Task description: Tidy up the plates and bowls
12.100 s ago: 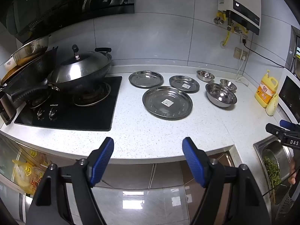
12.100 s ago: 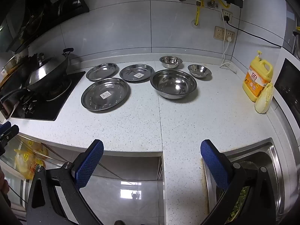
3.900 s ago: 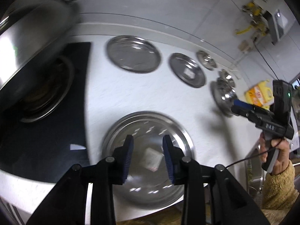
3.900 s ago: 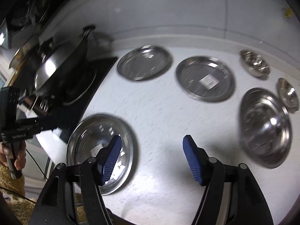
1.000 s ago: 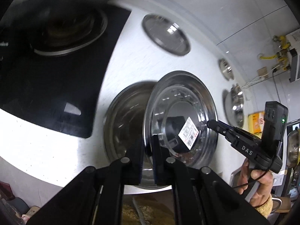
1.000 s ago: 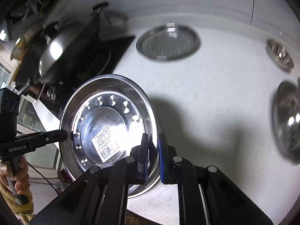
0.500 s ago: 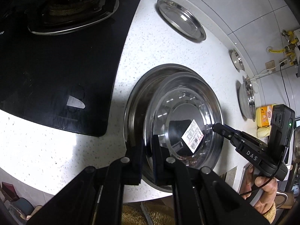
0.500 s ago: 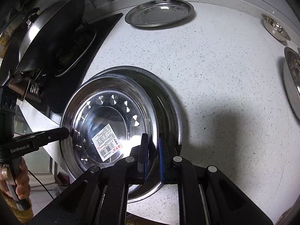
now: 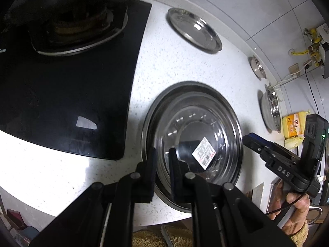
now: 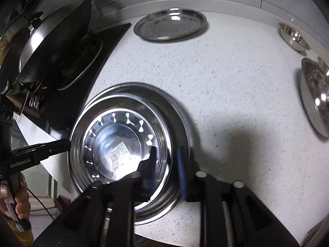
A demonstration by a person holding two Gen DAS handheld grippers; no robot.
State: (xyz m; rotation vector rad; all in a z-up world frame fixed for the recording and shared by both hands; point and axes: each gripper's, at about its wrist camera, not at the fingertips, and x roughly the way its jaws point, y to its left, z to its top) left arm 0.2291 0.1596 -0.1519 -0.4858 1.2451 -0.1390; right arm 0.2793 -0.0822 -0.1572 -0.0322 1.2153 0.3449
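Observation:
A labelled steel plate (image 9: 197, 135) (image 10: 115, 144) lies nested inside the large steel plate (image 9: 176, 90) (image 10: 176, 107) near the counter's front edge. My left gripper (image 9: 163, 158) straddles the plates' near-left rim with a narrow gap between its jaws. My right gripper (image 10: 166, 160) straddles the right rim, its jaws now apart. A third plate (image 9: 193, 30) (image 10: 170, 24) lies at the back. A large bowl (image 9: 271, 109) (image 10: 314, 94) and a small bowl (image 9: 257, 68) (image 10: 294, 37) stand to the right.
The black hob (image 9: 67, 78) with a lidded wok (image 10: 53, 41) is on the left. A yellow bottle (image 9: 293, 124) stands at the far right. The counter's front edge runs just below the stacked plates.
The labelled plate has come down flat into the large plate. Both grippers' jaws have parted from its rim, the right one more widely.

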